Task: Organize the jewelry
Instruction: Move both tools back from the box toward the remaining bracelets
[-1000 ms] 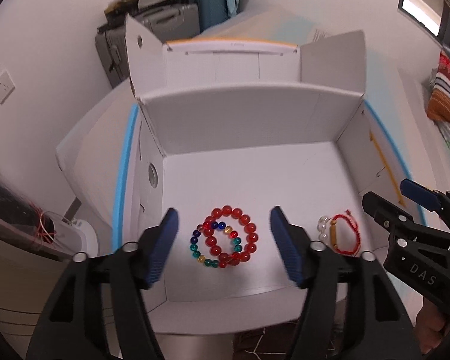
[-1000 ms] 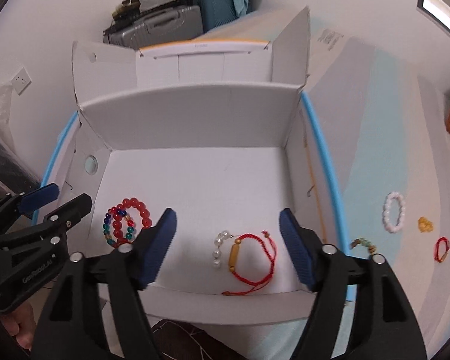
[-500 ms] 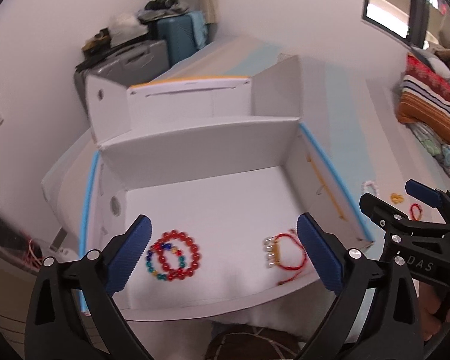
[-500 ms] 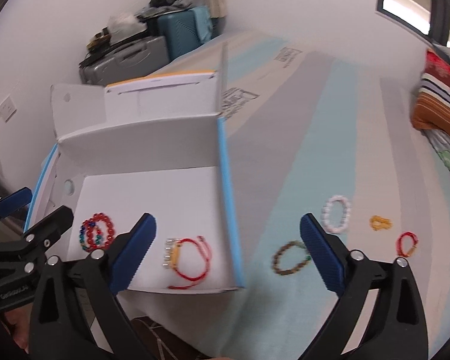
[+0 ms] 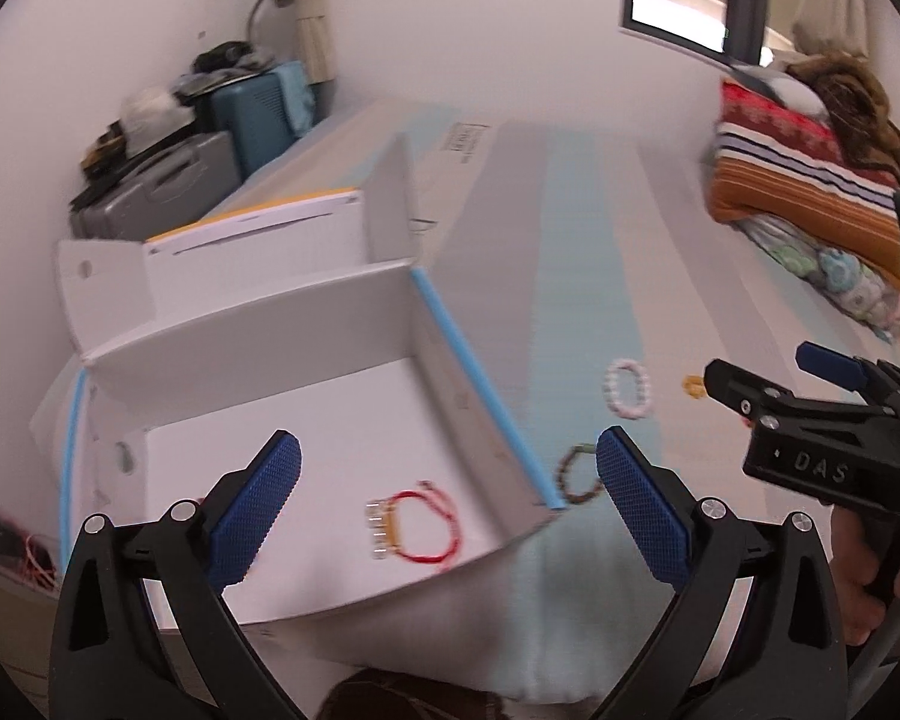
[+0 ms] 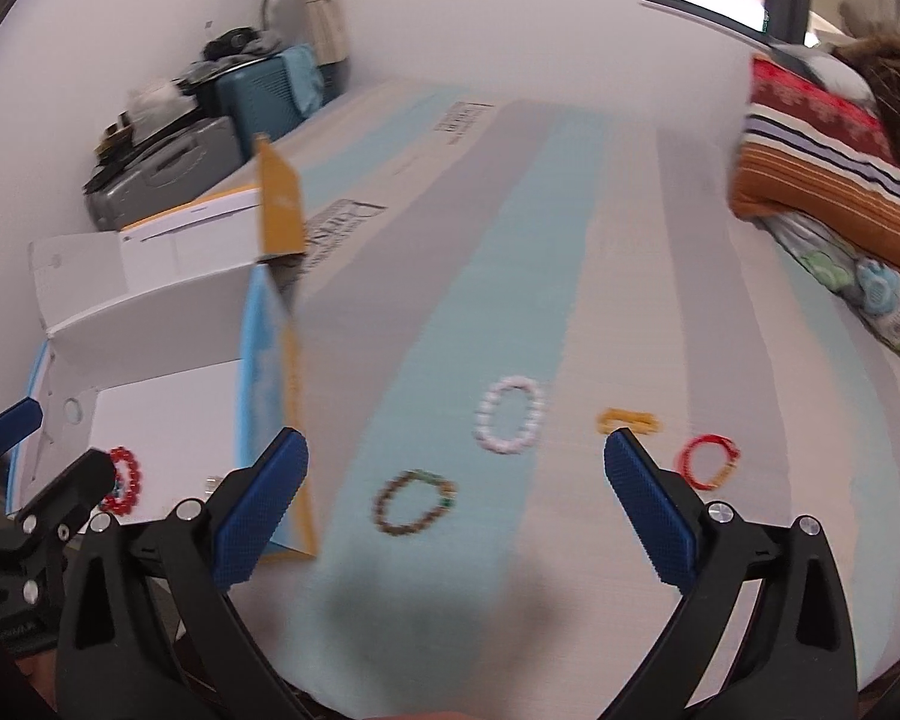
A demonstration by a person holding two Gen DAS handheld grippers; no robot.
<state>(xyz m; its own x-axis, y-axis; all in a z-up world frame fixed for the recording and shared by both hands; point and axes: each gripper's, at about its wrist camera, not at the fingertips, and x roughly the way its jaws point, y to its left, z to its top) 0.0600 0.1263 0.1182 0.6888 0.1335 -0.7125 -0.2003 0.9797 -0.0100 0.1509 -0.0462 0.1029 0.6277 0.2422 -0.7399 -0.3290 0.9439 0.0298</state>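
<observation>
Both views have been swung rightward from the box (image 5: 480, 396) toward four loose bracelets. The right gripper (image 6: 456, 516) is held wide open and empty, as is the left gripper (image 5: 447, 507). The brown bracelet (image 6: 414, 501), somewhat blurred, should be straddled squarely before closing.

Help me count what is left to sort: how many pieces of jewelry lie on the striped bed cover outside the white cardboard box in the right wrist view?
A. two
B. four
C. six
B: on the striped bed cover lie a brown bead bracelet, a white bead bracelet, a small yellow piece and a red bracelet, all outside the white cardboard box.
</observation>
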